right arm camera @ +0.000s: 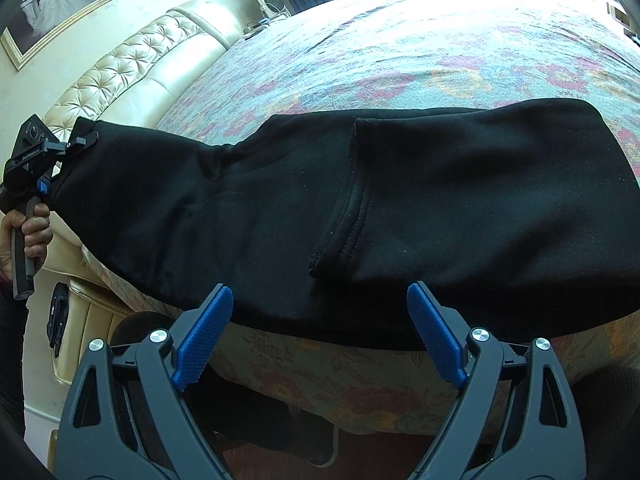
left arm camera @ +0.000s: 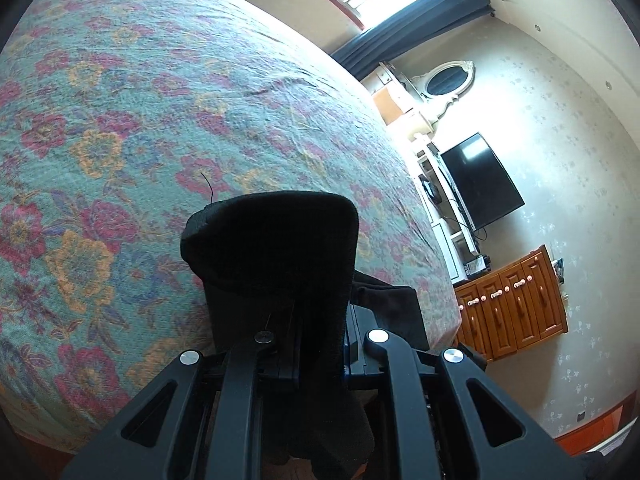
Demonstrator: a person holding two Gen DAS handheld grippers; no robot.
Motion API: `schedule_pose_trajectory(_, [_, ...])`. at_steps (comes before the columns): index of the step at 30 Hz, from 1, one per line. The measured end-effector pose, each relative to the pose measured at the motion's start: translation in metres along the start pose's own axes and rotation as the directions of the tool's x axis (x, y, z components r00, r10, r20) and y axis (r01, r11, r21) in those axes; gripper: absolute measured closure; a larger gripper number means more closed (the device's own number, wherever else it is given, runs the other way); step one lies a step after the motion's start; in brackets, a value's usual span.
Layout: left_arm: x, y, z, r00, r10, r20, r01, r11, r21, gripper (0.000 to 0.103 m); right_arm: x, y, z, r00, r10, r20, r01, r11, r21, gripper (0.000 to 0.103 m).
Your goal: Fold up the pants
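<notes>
Left gripper (right arm camera: pixel 82 142) fingers clamp one end of the black pants (right arm camera: pixel 360 216), lying crosswise just beyond the right gripper (right arm camera: pixel 320 312) open fingers

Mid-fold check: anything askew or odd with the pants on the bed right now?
Nothing damaged. The black pants lie along the bed's near edge; the left hand-held gripper holds one end raised, and a loose thread sticks up there. The right hand-held gripper is open.

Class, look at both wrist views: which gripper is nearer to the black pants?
Left. The left gripper is clamped on one end of the black pants, lifting it. The right gripper hangs open just short of their near edge, not touching.
</notes>
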State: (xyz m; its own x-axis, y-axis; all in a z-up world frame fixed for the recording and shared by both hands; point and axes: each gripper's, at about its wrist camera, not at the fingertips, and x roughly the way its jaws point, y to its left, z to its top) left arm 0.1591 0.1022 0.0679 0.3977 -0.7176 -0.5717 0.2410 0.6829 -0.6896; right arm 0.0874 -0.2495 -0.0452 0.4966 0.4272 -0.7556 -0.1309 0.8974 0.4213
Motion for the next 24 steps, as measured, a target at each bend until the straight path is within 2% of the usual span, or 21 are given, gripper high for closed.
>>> schedule_pose_trajectory(10, [0.063,-0.057,-0.003,0.996,-0.063,-0.068,0.067,0.995,0.069,0.089,-0.012,0.003,-0.015,1.0,-0.007,0.011,0.007,1.0,-0.003,0.014])
schedule_pose_trajectory(24, [0.139,-0.094,-0.018,0.985,-0.085,-0.15,0.095,0.994,0.062,0.089,-0.029,-0.01,-0.019,0.999,-0.021,0.034,0.02,0.999,0.03,0.014])
